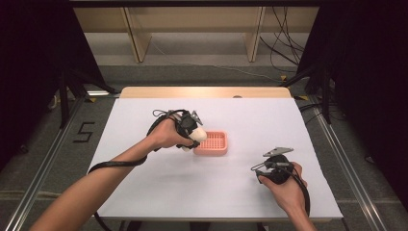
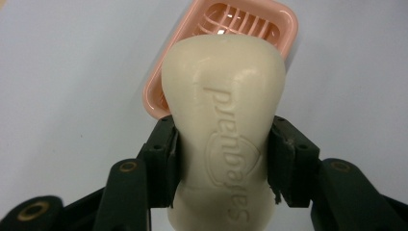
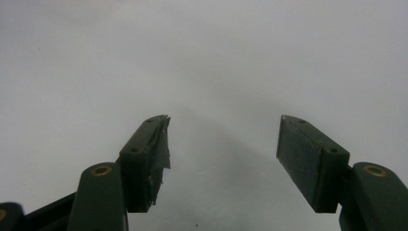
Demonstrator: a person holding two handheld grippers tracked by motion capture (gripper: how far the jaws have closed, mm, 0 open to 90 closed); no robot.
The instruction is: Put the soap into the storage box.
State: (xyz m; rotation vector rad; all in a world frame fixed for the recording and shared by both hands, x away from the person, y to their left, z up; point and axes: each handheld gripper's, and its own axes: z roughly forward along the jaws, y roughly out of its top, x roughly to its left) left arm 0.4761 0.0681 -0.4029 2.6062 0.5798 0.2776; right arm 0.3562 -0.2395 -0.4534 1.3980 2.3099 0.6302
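A cream soap bar (image 2: 223,120), stamped "Safeguard", is clamped at its waist by my left gripper (image 2: 222,159). In the high view the soap bar (image 1: 198,134) hangs at the left edge of a pink slatted soap dish (image 1: 214,143), held by the left gripper (image 1: 192,137). The same pink dish (image 2: 269,21) lies just beyond and below the bar in the left gripper view. My right gripper (image 1: 256,169) rests at the table's front right, far from the dish. Its jaws stand wide apart over bare white table, with nothing between the right gripper's (image 3: 223,159) fingertips.
The white table sheet (image 1: 159,187) has open room around the dish. A wooden strip (image 1: 144,91) borders the far edge. Black curtains flank both sides, and cables (image 1: 284,48) trail on the floor at the back right.
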